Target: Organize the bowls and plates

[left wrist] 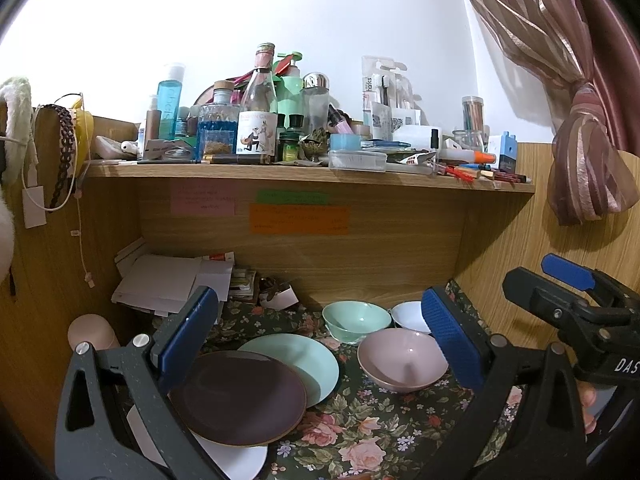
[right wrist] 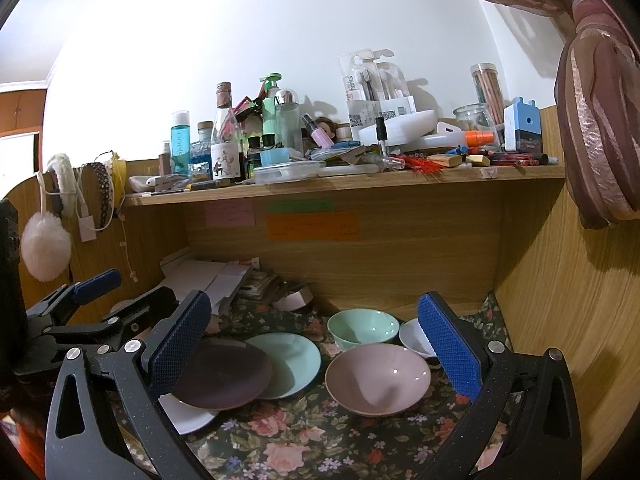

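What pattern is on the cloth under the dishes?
A floral print, pink roses on dark green cloth, clearest in the right wrist view.

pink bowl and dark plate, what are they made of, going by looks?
Pink bowl: probably glazed ceramic or melamine; smooth, with sharp light glints inside. Dark plate: duller satin purple-brown finish, thin paler rim, no sharp glints; matte-glazed ceramic or plastic. The look alone doesn't settle either one.

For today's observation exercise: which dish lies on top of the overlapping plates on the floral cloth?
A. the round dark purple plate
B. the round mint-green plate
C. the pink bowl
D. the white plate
A: the round dark purple plate overlaps the rim of the round mint-green plate and covers part of the white plate beneath it.
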